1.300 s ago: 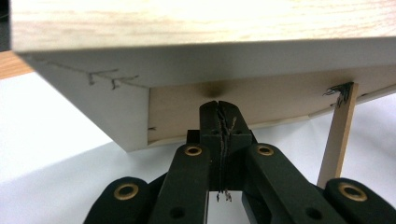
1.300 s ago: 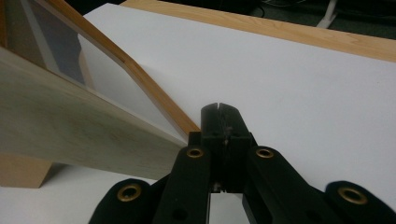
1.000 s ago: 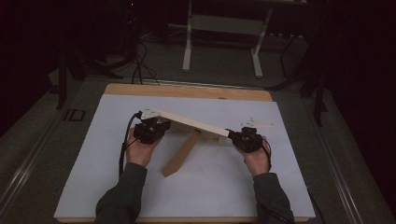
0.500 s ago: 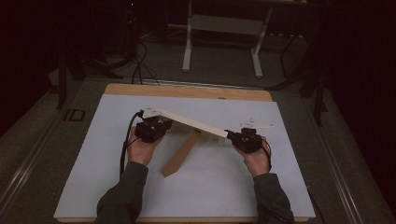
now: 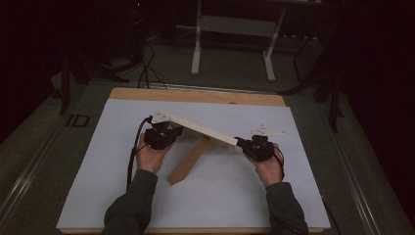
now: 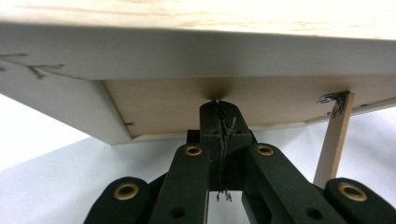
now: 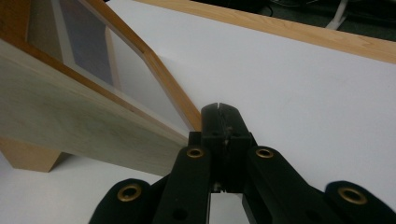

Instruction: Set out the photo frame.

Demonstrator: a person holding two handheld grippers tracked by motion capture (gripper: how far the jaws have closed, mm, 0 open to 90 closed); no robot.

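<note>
A long pale wooden board hangs tilted over the white sheet, its left end higher. Under its middle a wooden leg slants down to the sheet. My left gripper sits beneath the board's left end. In the left gripper view its jaws are shut together, and the left gripper touches the board's underside with its tips. My right gripper meets the board's lower right end. The right gripper, jaws shut with nothing between them, lies against the corner of the framed board.
The white sheet lies on a wooden table whose far edge shows bare. A thin wooden strip stands under the board. Beyond the table are a metal stand and cables on a dark floor.
</note>
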